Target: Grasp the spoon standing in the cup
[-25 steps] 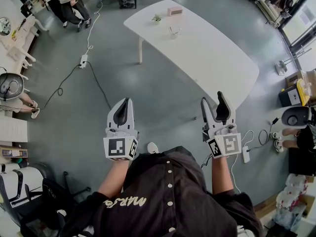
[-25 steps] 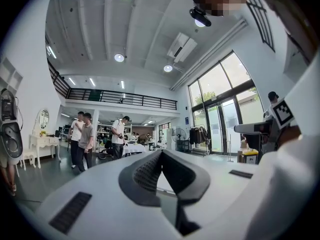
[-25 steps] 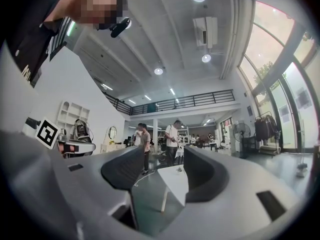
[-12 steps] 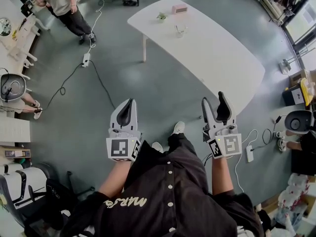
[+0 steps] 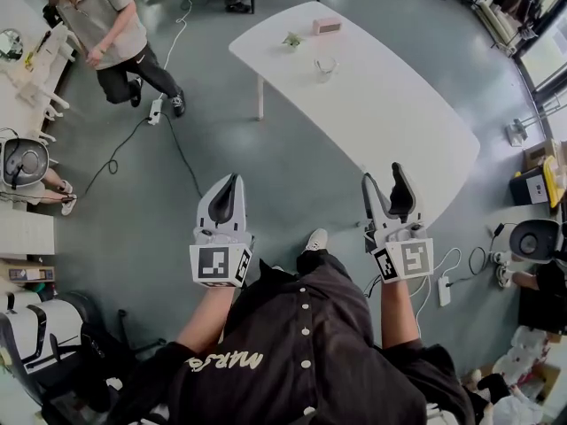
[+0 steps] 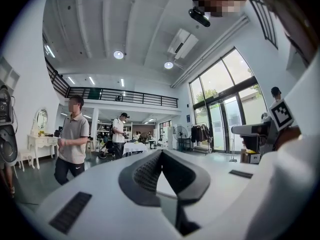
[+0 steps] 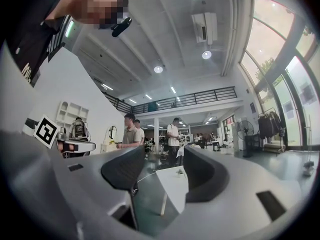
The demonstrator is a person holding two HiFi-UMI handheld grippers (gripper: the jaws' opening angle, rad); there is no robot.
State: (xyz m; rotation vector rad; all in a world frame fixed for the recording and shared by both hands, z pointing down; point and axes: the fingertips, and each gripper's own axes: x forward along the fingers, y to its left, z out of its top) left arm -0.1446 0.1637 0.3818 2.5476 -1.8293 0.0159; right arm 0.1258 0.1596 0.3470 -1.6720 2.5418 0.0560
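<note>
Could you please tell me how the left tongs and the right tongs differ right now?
The left tongs are shut, the right tongs open. In the head view the right tongs show beside the near end of the white table, the left tongs over floor. Both are empty.

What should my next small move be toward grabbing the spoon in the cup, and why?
Probably step closer to the white table, leading with the right gripper. The cup stands near the table's far end, well beyond both grippers, which hang over the floor. The right gripper's fingers are apart and empty; the left gripper is shut.
</note>
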